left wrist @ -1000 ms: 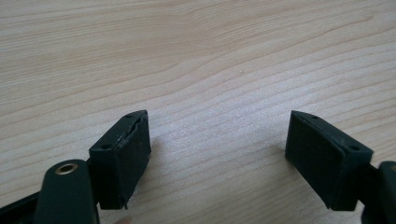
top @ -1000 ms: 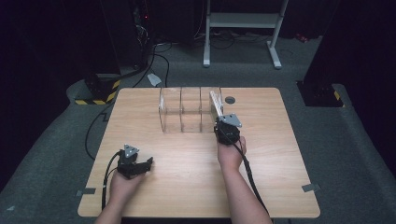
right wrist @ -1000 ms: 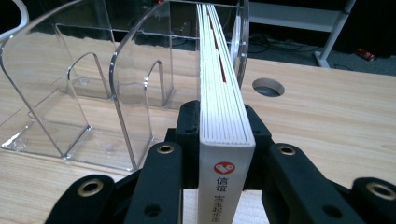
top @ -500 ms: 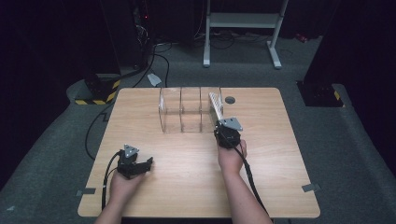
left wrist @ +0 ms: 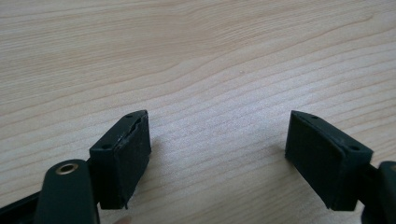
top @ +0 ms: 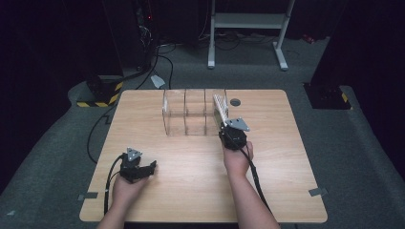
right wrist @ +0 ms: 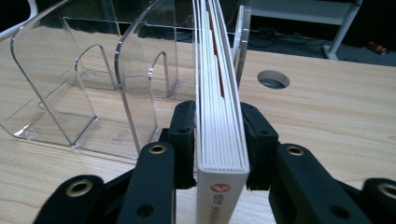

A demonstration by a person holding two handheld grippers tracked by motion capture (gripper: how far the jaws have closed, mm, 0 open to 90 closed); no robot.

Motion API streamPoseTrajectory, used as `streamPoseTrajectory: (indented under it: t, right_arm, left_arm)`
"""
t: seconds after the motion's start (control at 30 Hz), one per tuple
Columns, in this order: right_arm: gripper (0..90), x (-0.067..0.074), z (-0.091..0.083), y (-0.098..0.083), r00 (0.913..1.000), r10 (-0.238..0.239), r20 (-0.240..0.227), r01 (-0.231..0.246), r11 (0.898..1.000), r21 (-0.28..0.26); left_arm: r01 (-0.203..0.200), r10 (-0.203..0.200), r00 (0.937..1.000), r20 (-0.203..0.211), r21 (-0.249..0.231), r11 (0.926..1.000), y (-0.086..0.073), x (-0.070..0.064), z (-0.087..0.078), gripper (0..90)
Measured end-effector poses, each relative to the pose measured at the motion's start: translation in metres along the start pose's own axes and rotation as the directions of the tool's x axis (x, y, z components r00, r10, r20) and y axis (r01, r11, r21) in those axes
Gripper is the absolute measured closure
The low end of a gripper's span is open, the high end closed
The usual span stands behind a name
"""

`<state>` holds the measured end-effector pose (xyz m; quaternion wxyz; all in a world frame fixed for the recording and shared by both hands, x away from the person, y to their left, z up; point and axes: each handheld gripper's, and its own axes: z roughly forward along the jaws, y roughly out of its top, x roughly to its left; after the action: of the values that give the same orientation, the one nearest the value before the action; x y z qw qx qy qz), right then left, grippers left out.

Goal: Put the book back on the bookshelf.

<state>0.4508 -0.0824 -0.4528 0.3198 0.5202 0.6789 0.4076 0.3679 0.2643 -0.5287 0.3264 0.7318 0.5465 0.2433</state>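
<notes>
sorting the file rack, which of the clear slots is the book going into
The rightmost slot of the clear acrylic rack, nearest the right gripper. The white book, clamped between its fingers, stands upright there; the other two slots hold nothing.

High view overlooks the table (top: 191, 181); tool views sit close.
</notes>
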Motion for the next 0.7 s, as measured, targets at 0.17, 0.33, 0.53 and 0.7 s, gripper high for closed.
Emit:
streamPoseTrajectory:
  t: [0.17,0.33,0.53,0.7]
  right_arm:
    - [75.0,0.003,0.001,0.003,0.9996,-0.028,0.004,0.028,1.0,0.01]
    - [75.2,0.006,0.002,0.006,0.9994,-0.028,0.022,0.029,0.999,-0.017]
    - [75.3,0.011,0.007,0.014,0.9982,-0.026,0.053,0.028,0.999,-0.034]
    - [75.3,0.011,0.013,0.015,0.997,-0.016,0.076,0.019,0.999,-0.046]
  left_arm:
    - [0.0,0.0,1.0,-0.001,0.001,1.0,0.0,0.0,0.0,22.4]
    - [0.001,-0.001,1.0,-0.002,-0.001,1.0,0.0,0.0,0.0,22.4]
    - [0.001,-0.001,1.0,-0.002,-0.001,1.0,0.0,0.0,0.0,22.4]
    - [0.0,0.0,1.0,-0.001,0.001,1.0,0.0,0.0,0.0,22.4]
